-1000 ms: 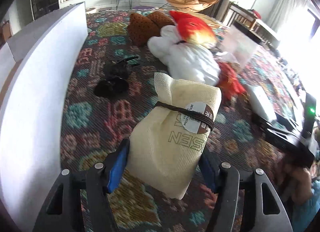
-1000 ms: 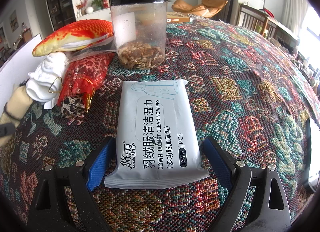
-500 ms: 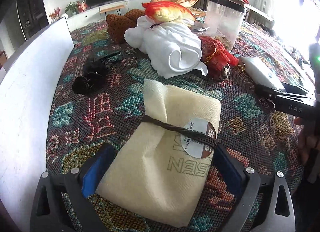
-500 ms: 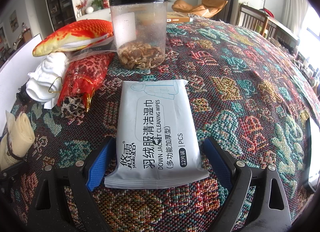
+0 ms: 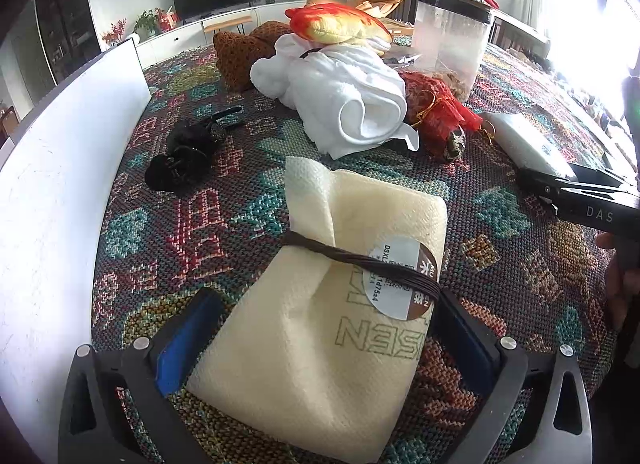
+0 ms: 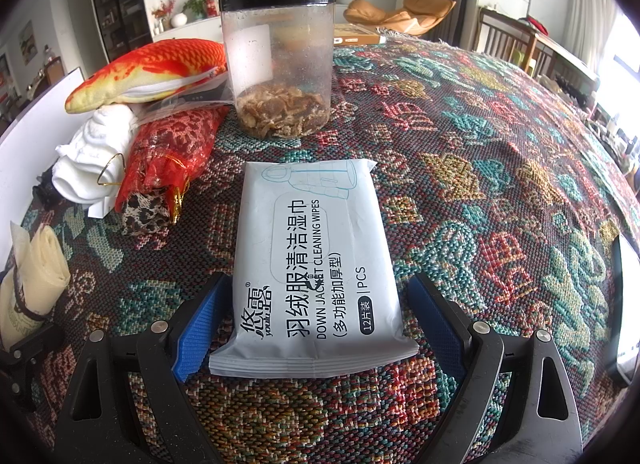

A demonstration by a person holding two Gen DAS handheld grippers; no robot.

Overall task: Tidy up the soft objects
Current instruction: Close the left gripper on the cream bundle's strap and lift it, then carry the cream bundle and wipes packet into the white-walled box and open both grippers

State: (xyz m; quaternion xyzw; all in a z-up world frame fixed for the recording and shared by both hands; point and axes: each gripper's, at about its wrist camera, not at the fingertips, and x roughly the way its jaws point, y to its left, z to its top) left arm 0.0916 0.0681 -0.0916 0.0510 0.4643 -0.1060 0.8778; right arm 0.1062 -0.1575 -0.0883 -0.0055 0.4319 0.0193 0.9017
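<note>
A cream paper-towel bundle [image 5: 340, 304], tied with a dark band, lies on the patterned cloth between the fingers of my left gripper [image 5: 324, 340]; the jaws stand wide with gaps at both sides. It also shows at the left edge of the right wrist view [image 6: 32, 276]. A pale blue pack of cleaning wipes [image 6: 316, 264] lies flat between the fingers of my right gripper [image 6: 316, 332], which is open with a gap on each side. A white towel [image 5: 344, 100], a plush fish [image 5: 340, 24] and a red pouch [image 5: 436, 108] lie piled behind.
A clear jar with a black lid [image 6: 280, 64] stands behind the wipes. A white board [image 5: 52, 168] runs along the left edge. A black hair tie [image 5: 184, 156] and a brown knitted item [image 5: 240, 52] lie on the cloth. A dark device [image 6: 624, 304] is at far right.
My left gripper has come down and opened; the bundle now lies on the cloth between wide jaws. The right gripper and the wipes have not moved.
</note>
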